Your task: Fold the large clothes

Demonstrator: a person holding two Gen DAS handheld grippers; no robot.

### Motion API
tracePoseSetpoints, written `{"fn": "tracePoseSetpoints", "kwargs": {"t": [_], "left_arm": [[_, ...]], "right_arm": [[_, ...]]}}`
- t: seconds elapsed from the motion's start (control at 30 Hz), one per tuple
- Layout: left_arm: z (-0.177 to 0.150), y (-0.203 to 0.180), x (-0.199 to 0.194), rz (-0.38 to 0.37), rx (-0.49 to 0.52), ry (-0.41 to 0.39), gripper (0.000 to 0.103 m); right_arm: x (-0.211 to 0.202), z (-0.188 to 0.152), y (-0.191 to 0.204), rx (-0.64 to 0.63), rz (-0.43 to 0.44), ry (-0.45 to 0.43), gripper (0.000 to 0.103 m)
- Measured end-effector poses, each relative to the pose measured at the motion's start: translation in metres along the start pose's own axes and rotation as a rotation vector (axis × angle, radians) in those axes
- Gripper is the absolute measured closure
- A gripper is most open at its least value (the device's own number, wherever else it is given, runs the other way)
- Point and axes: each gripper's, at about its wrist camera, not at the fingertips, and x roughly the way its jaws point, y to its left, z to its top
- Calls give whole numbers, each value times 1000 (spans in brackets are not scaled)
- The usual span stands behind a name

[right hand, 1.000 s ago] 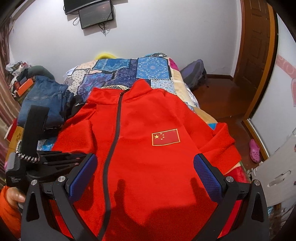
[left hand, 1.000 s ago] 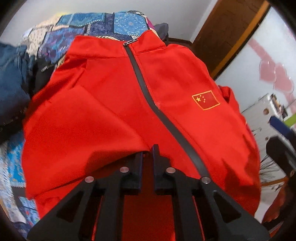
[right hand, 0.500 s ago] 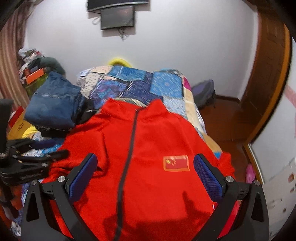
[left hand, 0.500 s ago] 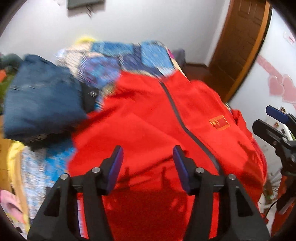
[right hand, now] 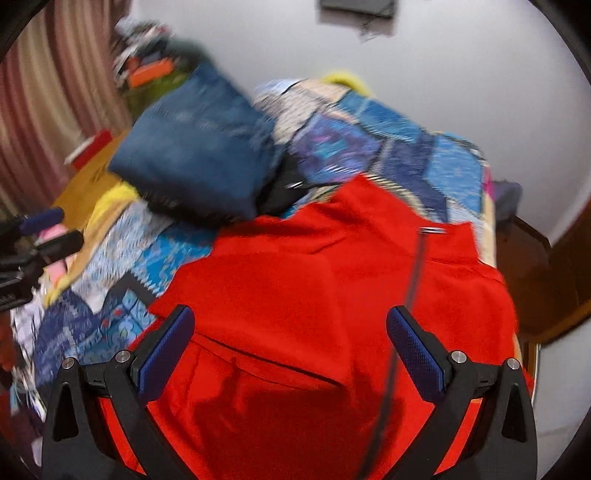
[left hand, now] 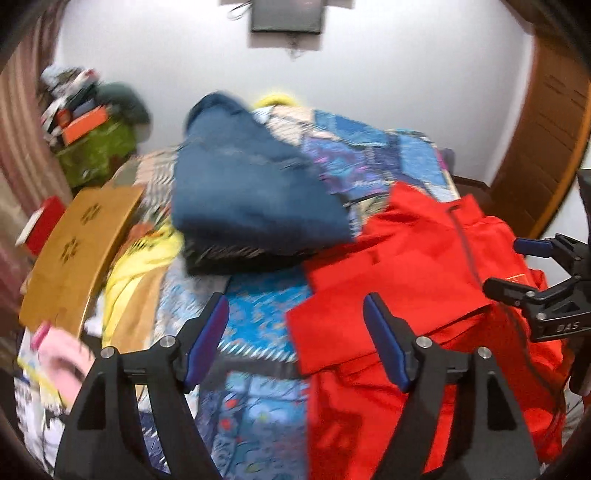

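At the far left a striped pinkish curtain (right hand: pixel 44 110) hangs beside a cluttered heap of boxes and a green bag (left hand: pixel 96 147). Nearer lies a tan cardboard sheet (left hand: pixel 74 251) with a red box (left hand: pixel 42 221) at its edge and some yellow cloth (left hand: pixel 140 266) beside it. A bed covered by a blue patchwork quilt (left hand: pixel 258 317) fills the middle, running away toward a white wall (left hand: pixel 406 74) where a dark screen (left hand: pixel 286 16) is mounted. On the quilt's far left part sits a stack of folded blue denim (left hand: pixel 243 195) over something dark.

The red jacket (right hand: pixel 332 295) lies face up on the right half of the bed, its collar toward the far wall and its hem toward the near edge, so the dark zipper (right hand: pixel 412 280) marks its long axis running near to far. One sleeve is folded across the chest.

The left gripper (left hand: pixel 295 343) hovers over the quilt at the jacket's left edge, its jaws spreading, with nothing pinched. The right gripper (right hand: pixel 290 354) hangs above the jacket's lower front with its jaws spread wide, holding nothing. At the far right stands a brown wooden door (left hand: pixel 546 147).
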Motion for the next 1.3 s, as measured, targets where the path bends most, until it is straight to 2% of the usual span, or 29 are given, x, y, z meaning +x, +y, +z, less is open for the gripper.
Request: {"fn": "tracePoseSetpoints", "kwargs": {"t": [0.23, 0.43, 0.6, 0.77, 0.8, 0.83, 0.87, 0.93, 1.0, 1.13, 1.3], "left_arm": [[-39, 42, 9, 79, -54, 65, 29], [-61, 59, 14, 37, -124, 110, 29], [-75, 69, 18, 41, -158, 135, 29], [-85, 76, 23, 49, -186, 163, 29], [-86, 76, 24, 52, -190, 168, 29], [-88, 77, 25, 50, -192, 170, 29], [-89, 77, 26, 47, -196, 171, 29], [-90, 75, 28, 39, -201, 175, 29], [-91, 73, 31, 37, -201, 183, 29], [-91, 65, 36, 19, -198, 197, 29], [-88, 48, 41, 1, -161, 211, 29]], "right_arm": [[57, 9, 54, -154, 76, 170, 0], [93, 4, 99, -285, 151, 296, 2], [125, -8, 126, -391, 107, 371, 4], [148, -21, 142, -502, -8, 375, 28], [149, -22, 143, -505, -17, 366, 39], [149, -21, 142, -502, -25, 349, 54], [147, -20, 141, -490, -28, 335, 60], [140, -14, 135, -427, 21, 307, 76], [132, -6, 126, -347, 77, 287, 86], [121, 6, 109, -241, 131, 254, 96], [90, 18, 81, -148, 124, 140, 99]]}}
